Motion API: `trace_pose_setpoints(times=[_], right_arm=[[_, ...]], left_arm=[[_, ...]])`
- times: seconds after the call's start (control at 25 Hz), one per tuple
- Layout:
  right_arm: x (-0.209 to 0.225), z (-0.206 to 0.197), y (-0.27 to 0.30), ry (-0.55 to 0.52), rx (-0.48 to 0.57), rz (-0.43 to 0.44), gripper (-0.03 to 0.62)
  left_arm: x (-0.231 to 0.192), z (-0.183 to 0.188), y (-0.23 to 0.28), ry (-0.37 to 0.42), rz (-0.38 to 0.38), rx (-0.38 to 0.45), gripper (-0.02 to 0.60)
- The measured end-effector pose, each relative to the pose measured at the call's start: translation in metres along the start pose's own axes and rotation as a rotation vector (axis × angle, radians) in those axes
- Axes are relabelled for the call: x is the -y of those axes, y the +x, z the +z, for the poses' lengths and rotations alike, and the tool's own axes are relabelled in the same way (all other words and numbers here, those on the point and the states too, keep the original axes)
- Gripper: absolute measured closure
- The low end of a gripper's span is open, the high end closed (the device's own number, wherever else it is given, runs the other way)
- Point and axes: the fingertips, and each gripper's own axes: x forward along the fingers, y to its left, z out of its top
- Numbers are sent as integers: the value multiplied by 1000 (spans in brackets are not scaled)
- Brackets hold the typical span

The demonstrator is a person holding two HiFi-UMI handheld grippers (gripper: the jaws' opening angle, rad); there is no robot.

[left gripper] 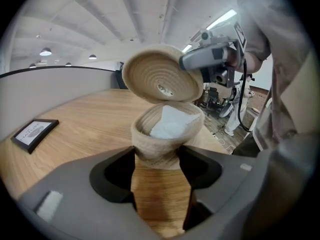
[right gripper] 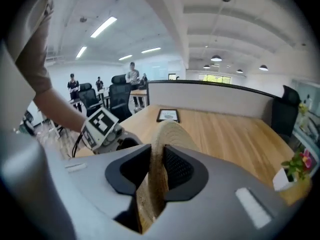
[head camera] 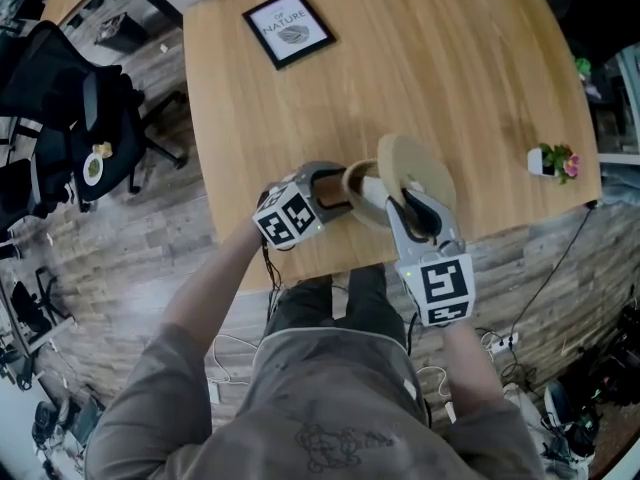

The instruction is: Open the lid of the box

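Steady box (left gripper: 166,136) at near edge of surface (left gripper: 85,116) with left tool (left gripper: 158,158), closed on its woven wall. Keep right tool (right gripper: 157,168) pinched tight on rim of lid (right gripper: 171,134), tilted just above the opening. Carry lid up and away over bare surface beyond, clear of box rim.

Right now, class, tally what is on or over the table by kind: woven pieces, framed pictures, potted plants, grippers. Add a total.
Woven pieces: 2 (box, lid)
Framed picture: 1
Potted plant: 1
Grippers: 2 (left gripper, right gripper)
Total: 6
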Motion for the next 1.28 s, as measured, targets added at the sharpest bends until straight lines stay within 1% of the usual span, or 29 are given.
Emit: trace_pose_setpoints(times=[0.12,0.2,0.32,0.44,0.52,0.6,0.68,0.72,0.76,0.84,0.88,0.96,1.04,1.12,1.2,1.28], right_arm=[[31,14,-20,143,104,-66,511],[54,15,-35,250,162,-125,516],[90,1,-57,453,219,-212,519],[117,-19,-77,646,264,-262,520],[129,-30,-88,729,284,-286,520],[136,-38,-95,771,299,-300,520],[142,-37,-100,766,310,-310,520],[144,-32,-103,749,315,-314,520],[146,-27,-106,727,321,-319,520],[149,-13,-113,671,334,-338,520],[150,-5,-116,638,343,-347,520],[150,15,-122,576,371,-349,520],[149,37,-128,536,408,-332,520],[144,60,-135,499,448,-306,520],[137,86,-144,454,491,-279,520],[128,112,-154,406,533,-251,520]], left_arm=[[-1,2,0,-4,7,-10,305],[-2,7,-2,-4,8,-12,305],[-2,7,-3,-19,9,-12,305],[-1,7,-3,-32,14,-17,307],[-1,6,-2,-46,26,-25,305],[1,-2,-2,-69,52,-51,308],[0,-5,-5,-88,93,-72,321],[-2,-4,-9,-102,117,-76,334],[-5,-4,-14,-118,145,-81,334],[-14,-7,-28,-148,224,-94,339],[-19,-6,-38,-162,272,-88,358],[-31,10,-61,-195,362,-49,368],[-42,33,-85,-226,430,3,368],[-51,57,-108,-241,493,51,377],[-58,85,-133,-235,551,107,377],[-60,118,-156,-210,588,173,379]])
